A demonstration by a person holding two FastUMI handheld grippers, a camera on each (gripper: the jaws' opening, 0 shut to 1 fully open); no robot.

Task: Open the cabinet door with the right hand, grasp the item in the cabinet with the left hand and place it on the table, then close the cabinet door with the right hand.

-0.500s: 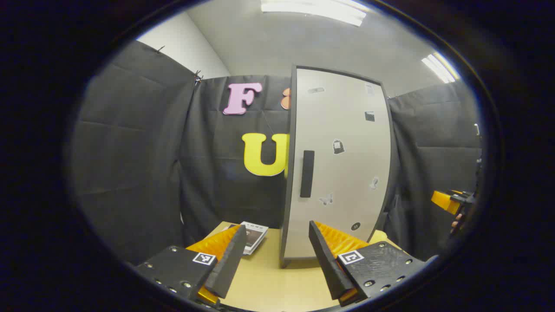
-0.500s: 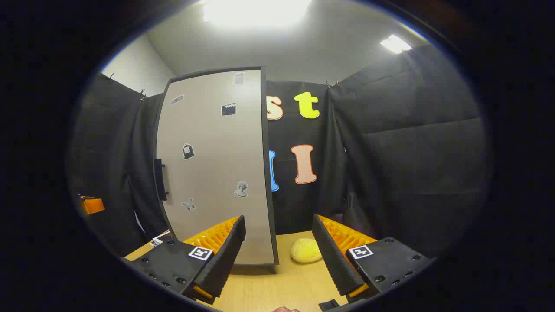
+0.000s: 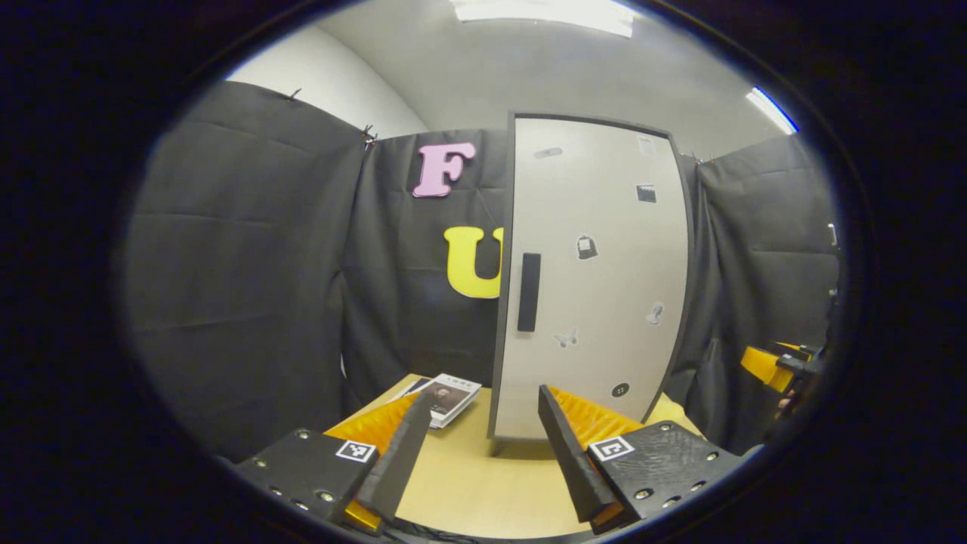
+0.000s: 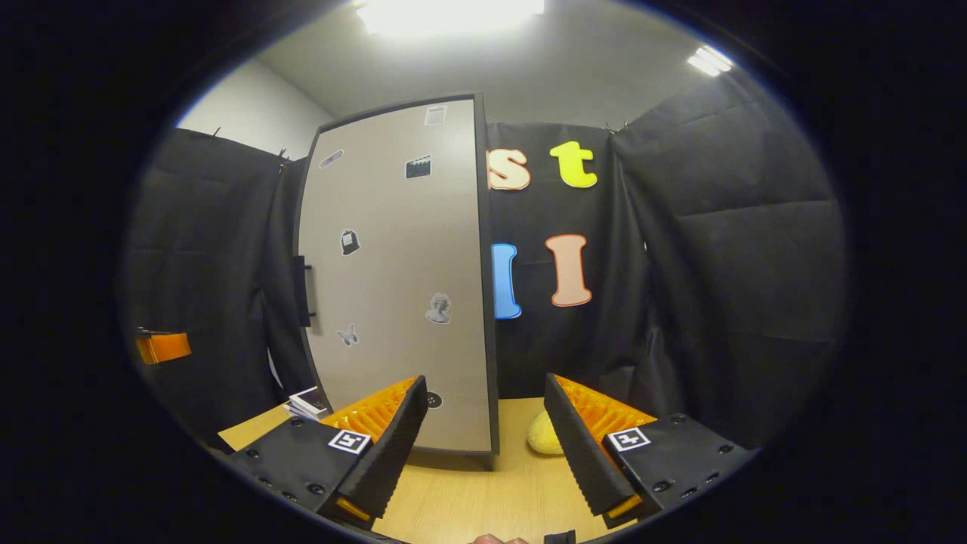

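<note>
- A pale wooden desk (image 3: 476,483) stands in a booth hung with black cloth, under bright ceiling lights.
- The left gripper (image 3: 483,453) has its jaws spread wide and holds nothing; the right gripper (image 4: 483,446) likewise stands wide open and empty.
- Since half a second ago both views have shifted: the cabinet (image 3: 597,279) sits a little farther off and more squarely ahead in the left gripper view, and more of the desk shows. I judge both hands are settling before the approach; opening has not begun.
- The cabinet door (image 4: 400,279) is shut, at 12 o'clock beyond the left jaws and at 11 o'clock from the right ones. It is a tall grey panel with a dark frame, small stickers, and a dark upright handle (image 3: 529,292) at its left edge.
- The item inside is hidden behind the door.
- A booklet (image 3: 449,397) lies on the desk at 9 o'clock of the cabinet; a yellow lump (image 4: 545,437) rests at its 3 o'clock.
</note>
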